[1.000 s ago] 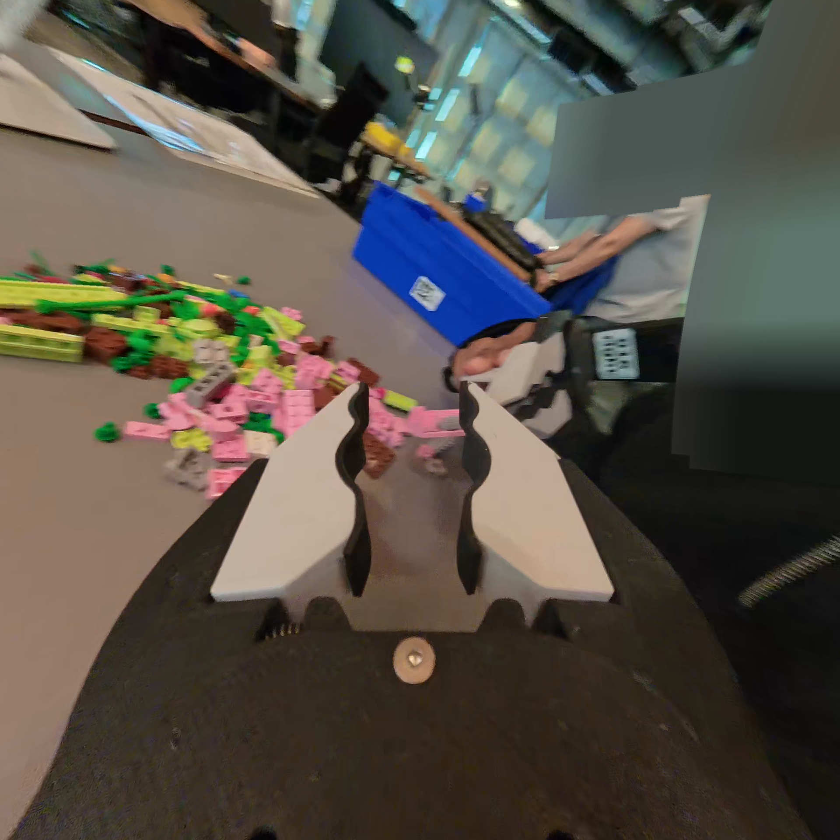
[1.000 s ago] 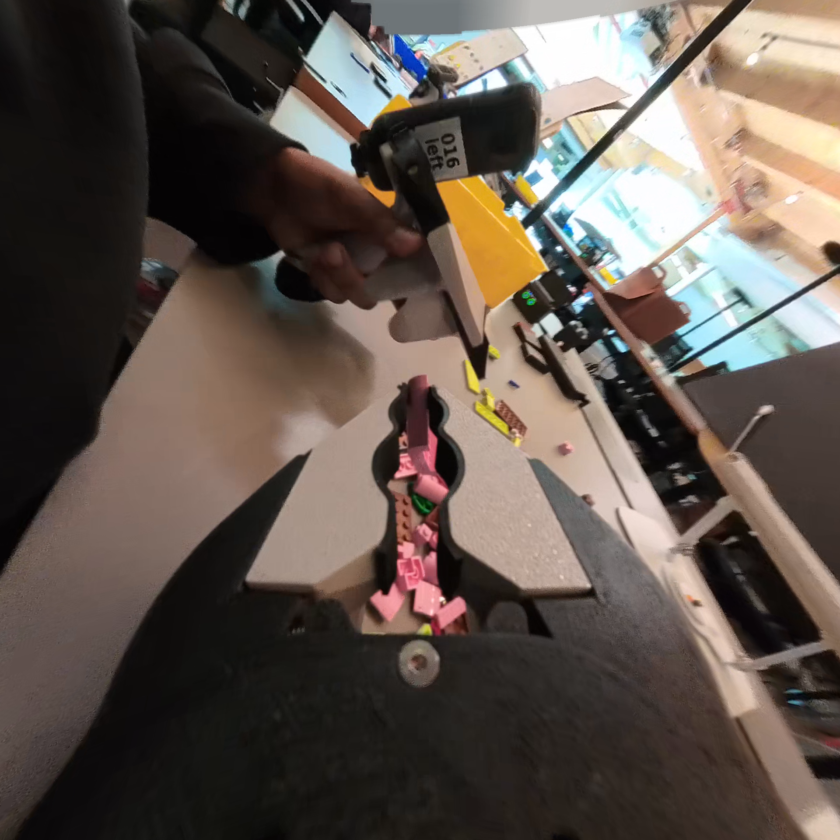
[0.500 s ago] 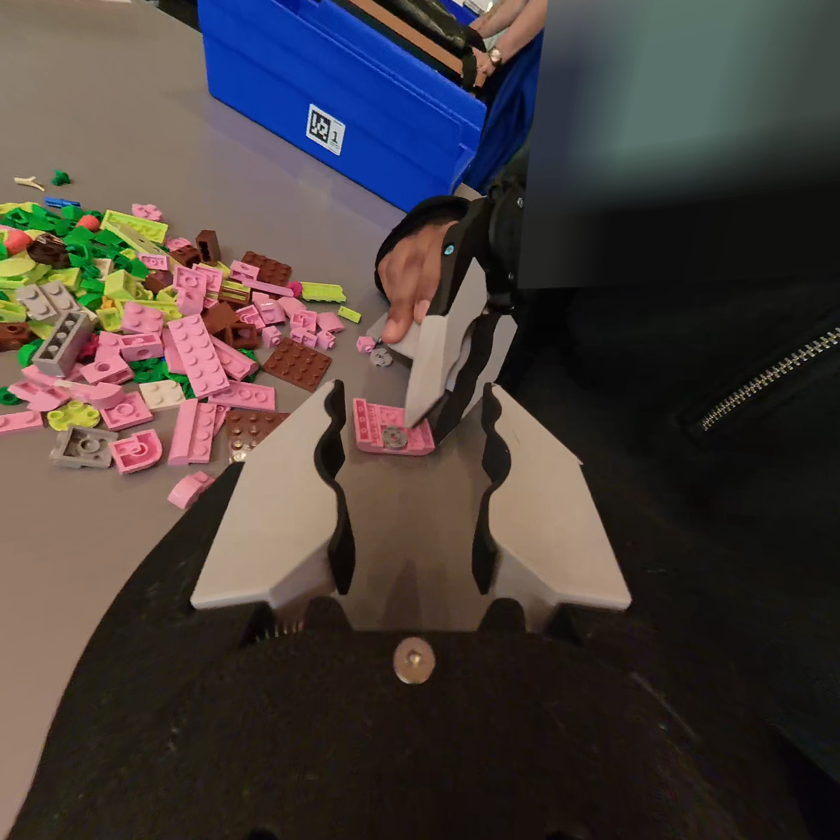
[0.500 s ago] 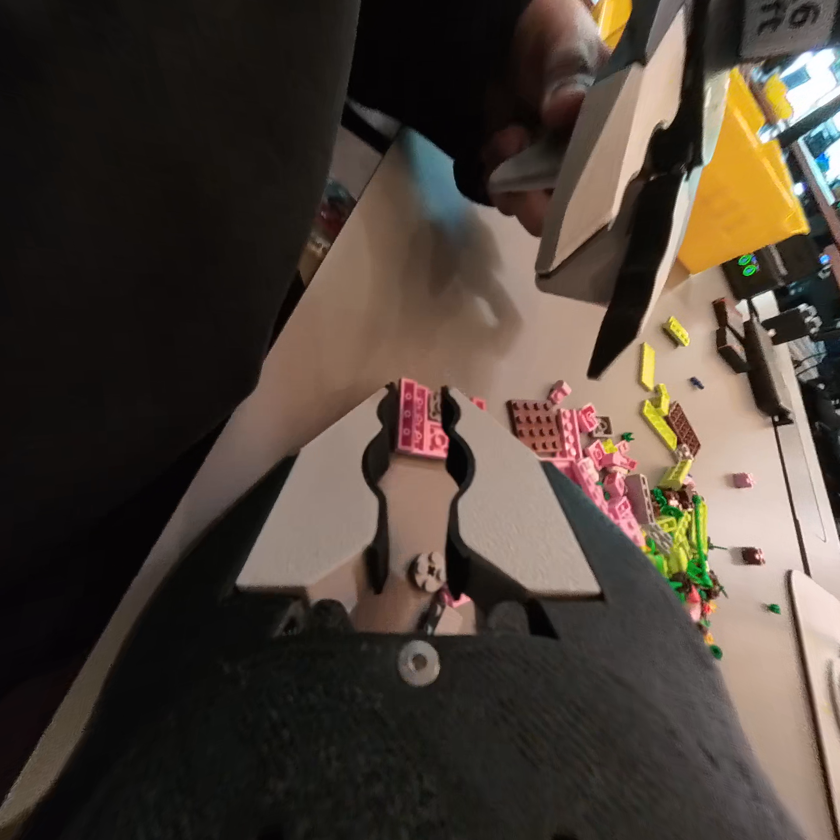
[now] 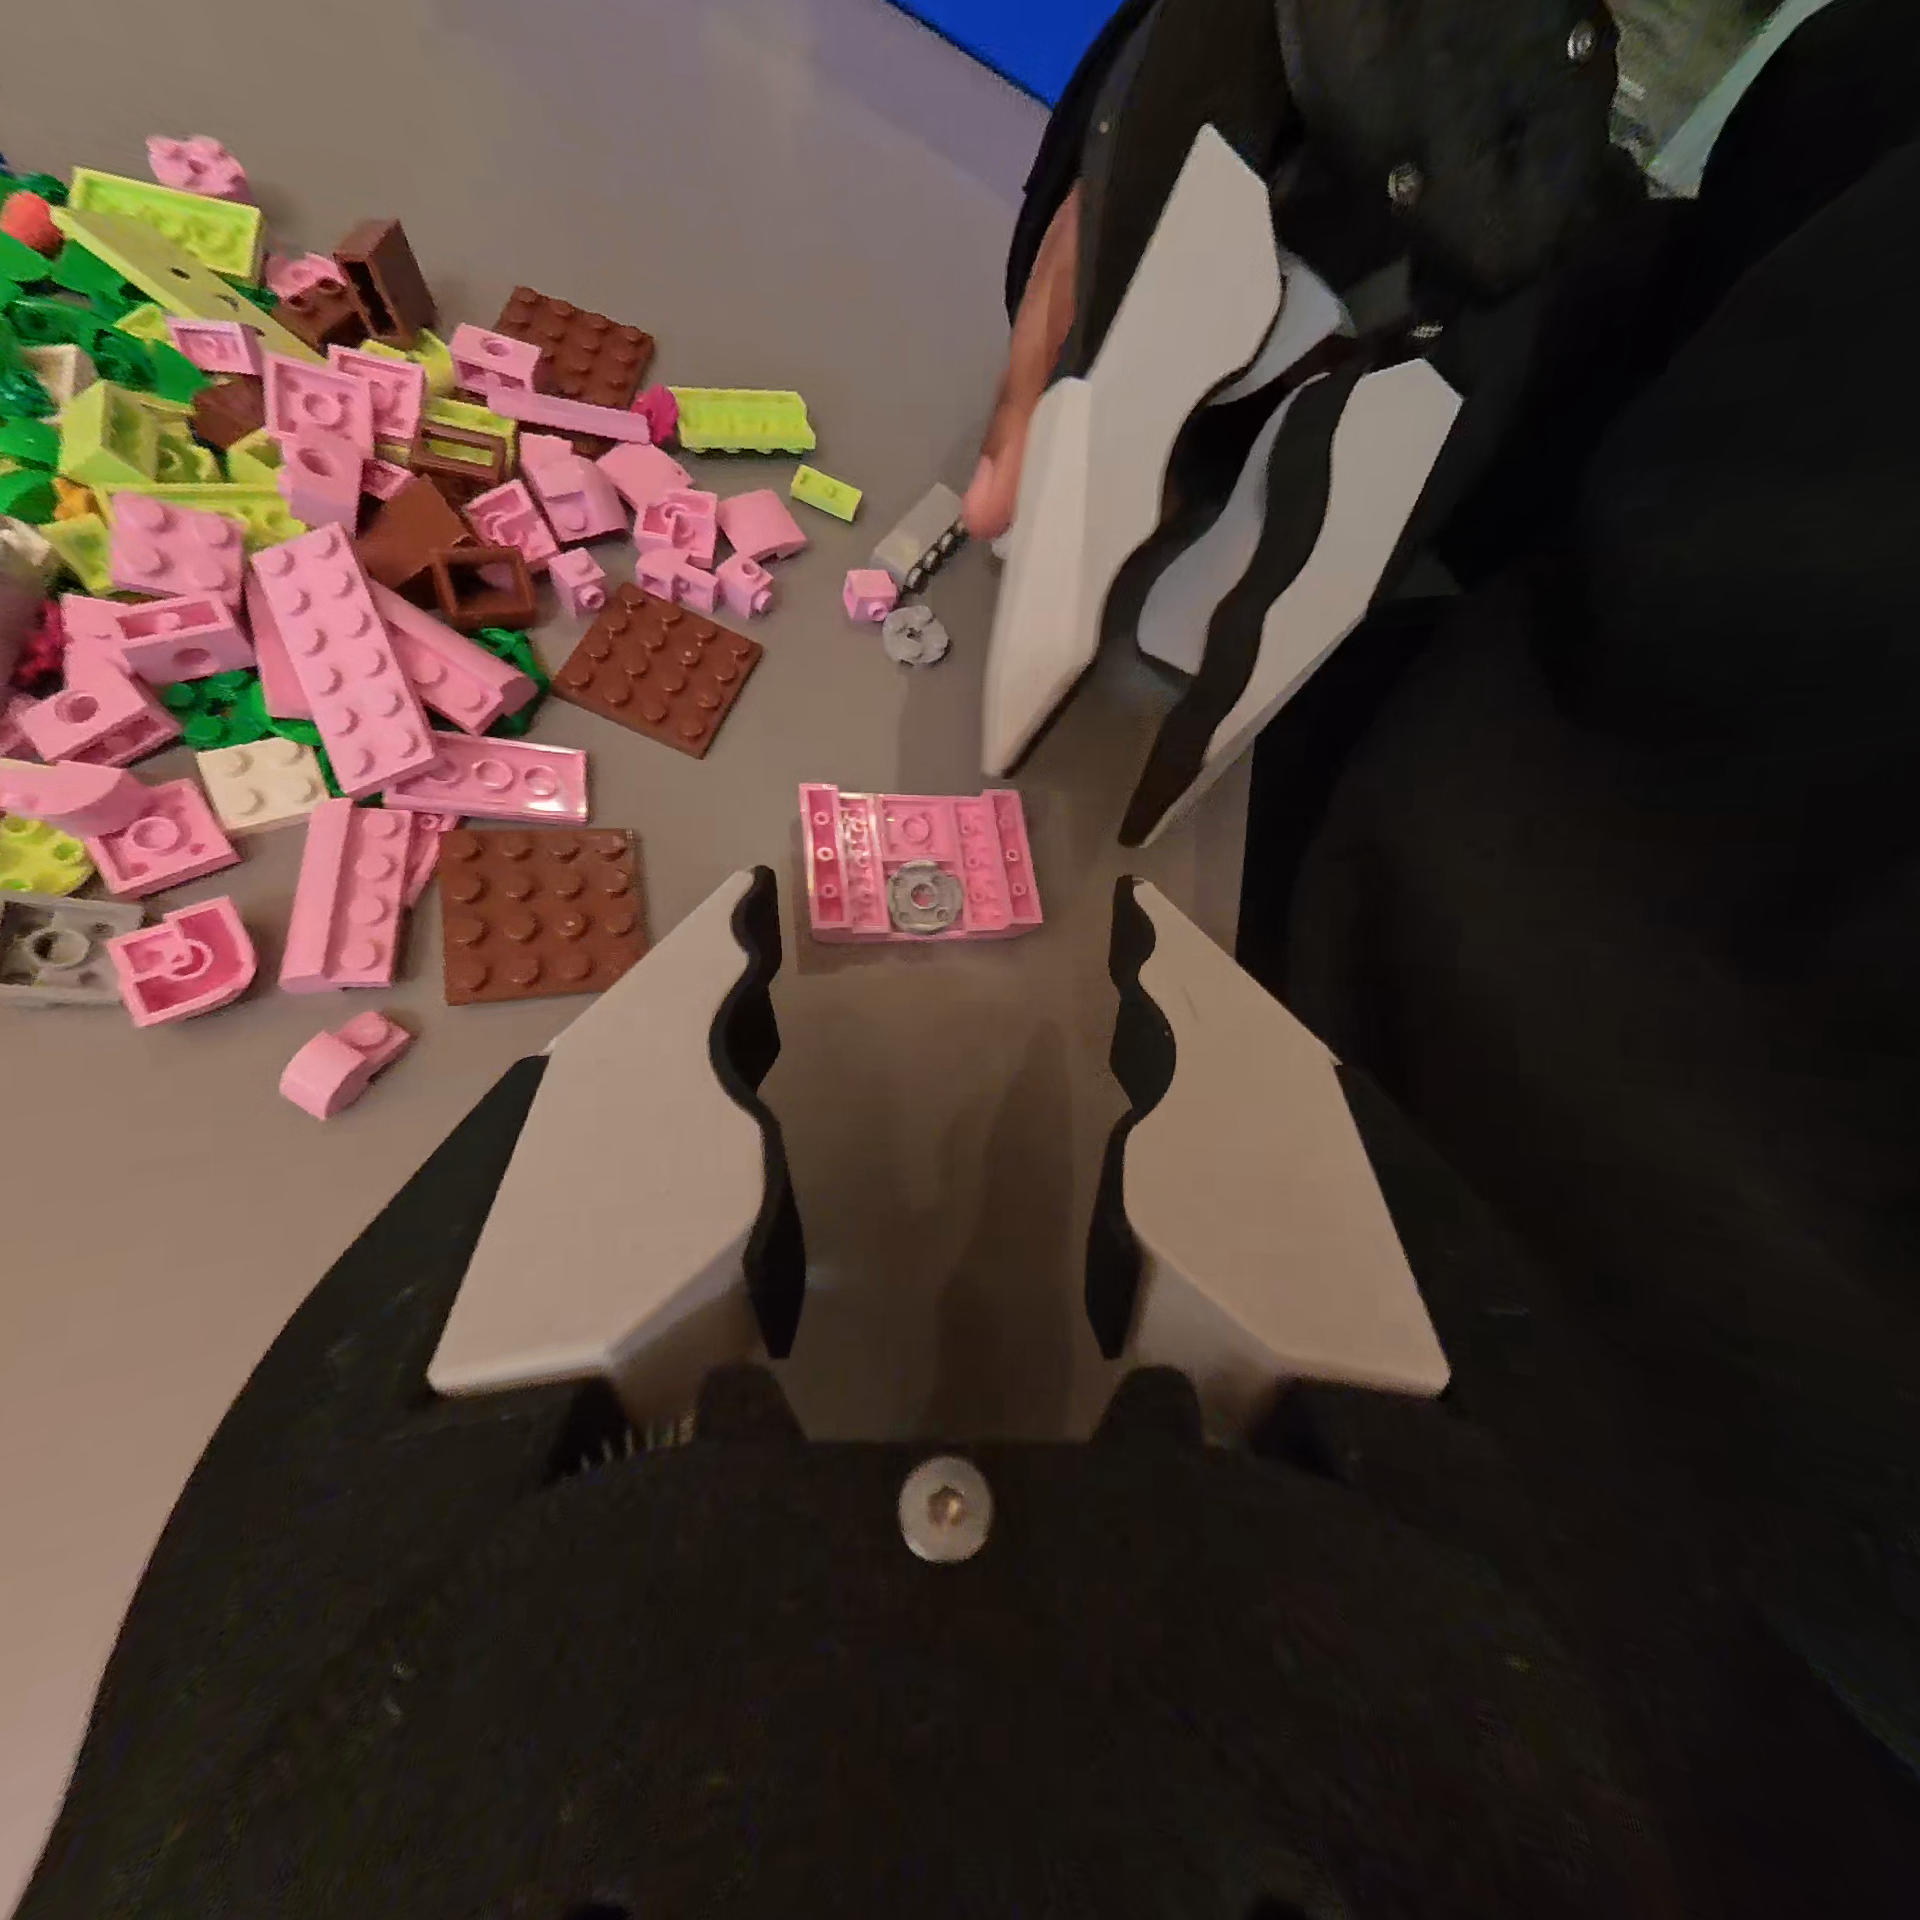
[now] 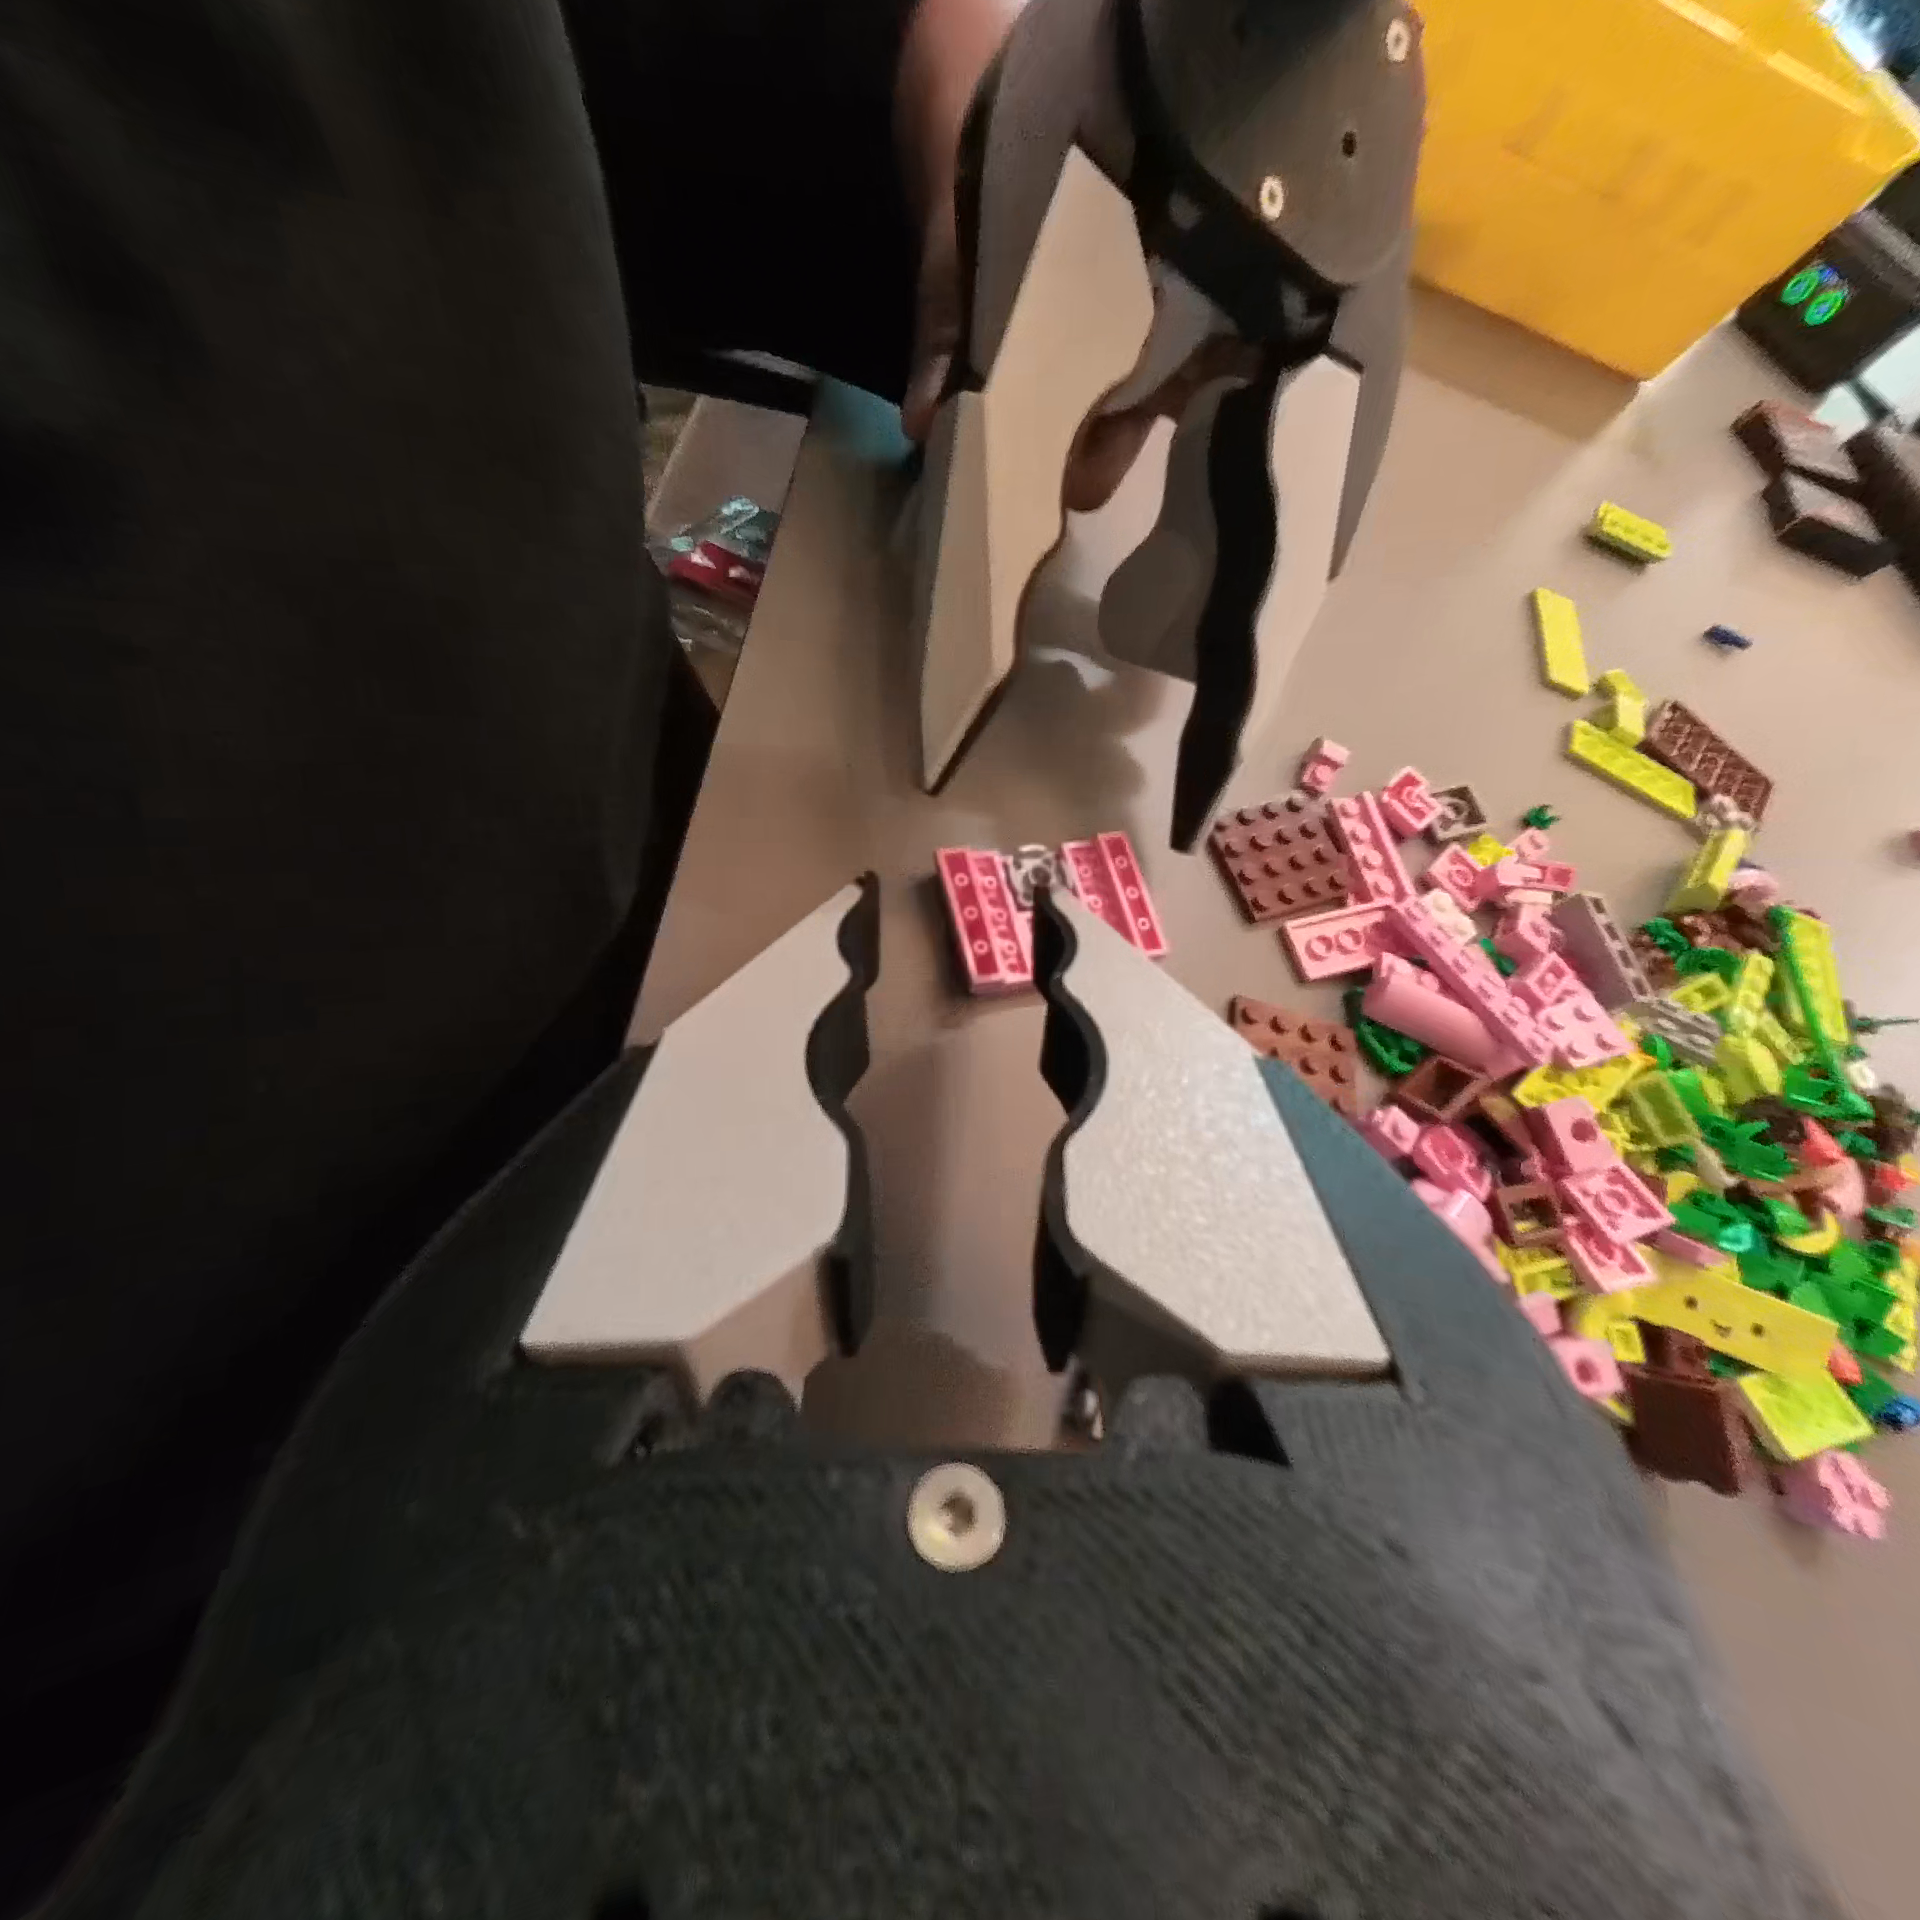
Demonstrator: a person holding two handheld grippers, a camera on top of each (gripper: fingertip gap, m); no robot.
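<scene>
A small pink brick assembly (image 5: pixel 966 883) with a grey round piece (image 5: pixel 920 896) on it lies flat on the grey table, apart from the pile. My left gripper (image 5: pixel 945 888) is open and empty, its tips just short of the assembly on either side. My right gripper (image 6: pixel 951 891) is open and empty, its right fingertip over the assembly (image 6: pixel 977 925). Each gripper also shows in the other's view, open and pointing down at the assembly: the right one (image 5: pixel 1070 800) in the left wrist view, the left one (image 6: pixel 1060 810) in the right wrist view.
A pile of pink, brown, lime and green bricks (image 5: pixel 312 623) lies beside the assembly and also shows in the right wrist view (image 6: pixel 1558 1091). Two brown plates (image 5: pixel 655 665) (image 5: pixel 535 914) lie nearest. A yellow bin (image 6: pixel 1621 177) stands behind. The table edge (image 6: pixel 717 790) and a person's dark clothing are close by. Only a small space, under 4 cm, lies between the two pairs of fingers.
My right gripper, shut on the pink assembly and holding it up a second ago, has set it on the table and opened. My left gripper has tilted down toward it and opened wider.
</scene>
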